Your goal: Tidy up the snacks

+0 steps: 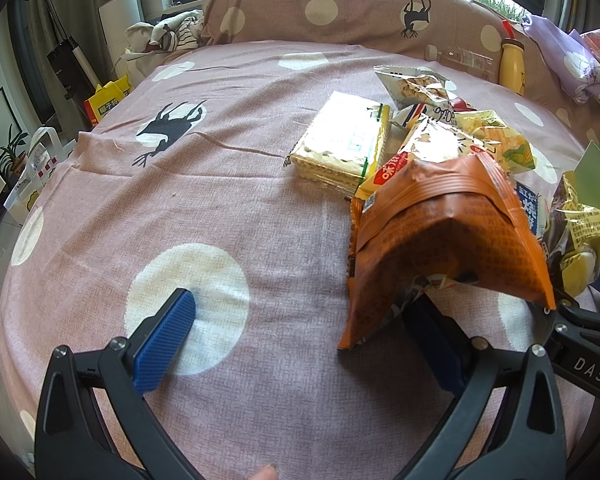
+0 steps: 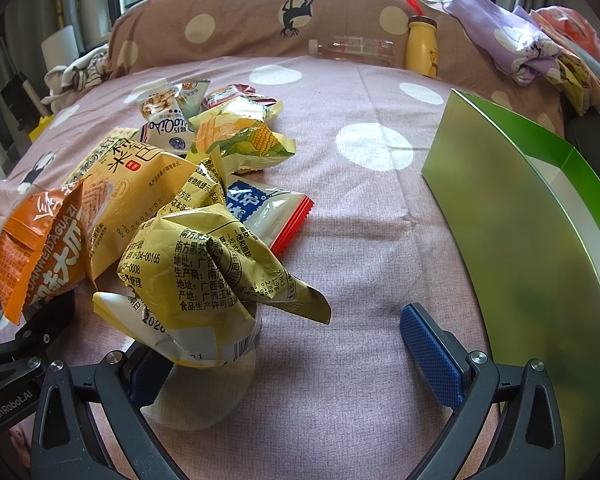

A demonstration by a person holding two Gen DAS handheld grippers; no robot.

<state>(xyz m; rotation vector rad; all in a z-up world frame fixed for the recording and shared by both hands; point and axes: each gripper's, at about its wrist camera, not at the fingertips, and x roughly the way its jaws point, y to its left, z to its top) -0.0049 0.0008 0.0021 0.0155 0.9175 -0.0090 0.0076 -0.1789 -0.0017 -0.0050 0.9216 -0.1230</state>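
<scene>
Both grippers hang low over the pink dotted bedspread (image 1: 228,184), and each has its blue pads spread wide with nothing clamped between them. At the bottom of the left wrist view the left gripper (image 1: 300,320) shows one pad (image 1: 166,336) over a cream dot in the cloth; its other pad sits lower right, half hidden under an orange seed packet (image 1: 444,240) that drapes over it. Whether that packet is pinched by anything I cannot tell; it looks to be just lying across the finger.

At the bottom of the right wrist view the right gripper (image 2: 284,340) is set the same way: its right pad (image 2: 430,356) is bare, and a crumpled yellow-gold packet (image 2: 216,268) lies over the left one.

The snacks sit in a loose heap across the middle of the bed. In the left view a clear-wrapped pack of crackers (image 1: 342,144) lies flat at the heap's upper left edge. In the right view a corn snack bag (image 2: 244,136) is near the top of the pile, a small peanut packet (image 2: 160,102) beyond it, and a blue, white and red sachet (image 2: 276,208) between the heap and the open cloth.

A green cardboard box (image 2: 516,240) stands open at the right edge, well apart from the heap. Against the pillow at the top lie a clear plastic bottle (image 2: 356,48) and a yellow bear bottle (image 2: 422,46).
</scene>
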